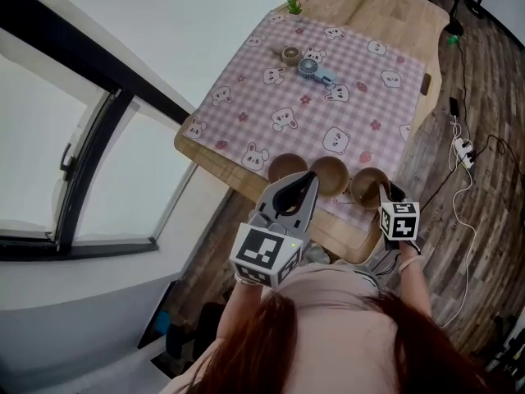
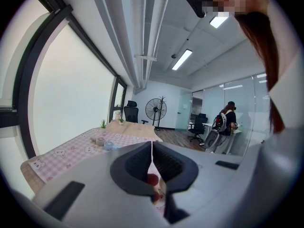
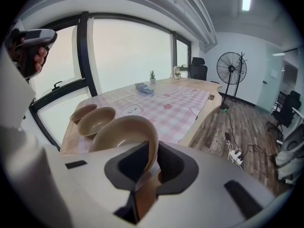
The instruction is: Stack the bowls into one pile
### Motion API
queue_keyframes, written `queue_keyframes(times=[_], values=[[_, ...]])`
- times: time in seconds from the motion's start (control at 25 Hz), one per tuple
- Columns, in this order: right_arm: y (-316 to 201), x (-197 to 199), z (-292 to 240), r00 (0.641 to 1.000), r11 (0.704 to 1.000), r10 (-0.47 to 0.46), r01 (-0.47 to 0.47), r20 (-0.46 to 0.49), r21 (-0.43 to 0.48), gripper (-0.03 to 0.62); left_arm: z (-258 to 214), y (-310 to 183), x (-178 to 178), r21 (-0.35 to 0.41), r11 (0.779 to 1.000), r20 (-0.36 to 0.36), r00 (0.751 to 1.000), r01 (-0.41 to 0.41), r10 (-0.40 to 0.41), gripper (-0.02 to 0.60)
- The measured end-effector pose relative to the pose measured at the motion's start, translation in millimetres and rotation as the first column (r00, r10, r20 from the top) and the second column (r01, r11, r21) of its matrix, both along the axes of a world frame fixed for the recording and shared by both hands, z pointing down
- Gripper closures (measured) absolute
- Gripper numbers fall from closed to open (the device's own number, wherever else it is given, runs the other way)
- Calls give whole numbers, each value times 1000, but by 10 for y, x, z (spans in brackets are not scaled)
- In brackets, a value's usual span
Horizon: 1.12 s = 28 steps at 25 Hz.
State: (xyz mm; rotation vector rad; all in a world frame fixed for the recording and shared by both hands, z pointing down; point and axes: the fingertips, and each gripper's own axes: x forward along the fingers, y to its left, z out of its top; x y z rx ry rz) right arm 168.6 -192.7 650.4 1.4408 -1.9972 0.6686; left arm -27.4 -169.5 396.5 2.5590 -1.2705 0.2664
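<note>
Three brown bowls stand in a row near the table's front edge: the left bowl (image 1: 285,167), the middle bowl (image 1: 330,173) and the right bowl (image 1: 367,183). My right gripper (image 1: 385,189) is at the right bowl's near rim. In the right gripper view the jaws (image 3: 152,148) are shut on that rim, one pad inside the right bowl (image 3: 123,132) and one outside. The middle bowl (image 3: 96,120) and the left bowl (image 3: 83,112) lie beyond it, empty. My left gripper (image 1: 310,176) hovers over the front edge between the left and middle bowls, jaws (image 2: 152,144) shut on nothing.
A pink checkered cloth (image 1: 328,105) covers the wooden table (image 1: 385,6). A small fan (image 1: 310,68) and a tape roll (image 1: 290,54) lie at mid-table, and potted plants (image 1: 294,5) stand at the far end. A power strip (image 1: 463,148) and cables lie on the floor to the right.
</note>
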Motion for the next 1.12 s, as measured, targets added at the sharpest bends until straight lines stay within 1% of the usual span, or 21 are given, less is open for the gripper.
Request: queue_keyframes(times=[0.12, 0.24, 0.4, 0.68, 1.12], values=[[0, 22, -32, 1000, 1000, 11, -11, 7, -2, 571, -28, 7, -4, 3, 1000, 1, 1000, 9, -9, 569], [13, 4, -56, 1000, 1000, 11, -11, 29, 3, 579, -26, 30, -30, 3, 1000, 1, 1000, 17, -17, 569], [46, 6, -91, 999, 1000, 12, -12, 38, 14, 580, -32, 84, -57, 9, 999, -2, 999, 32, -32, 569], [80, 14, -188, 996, 999, 24, -26, 87, 23, 580, -72, 178, -59, 20, 998, 0, 999, 52, -52, 569], [136, -121, -509, 992, 997, -19, 9, 121, 81, 580, -103, 368, -93, 21, 996, -24, 996, 86, -85, 569]])
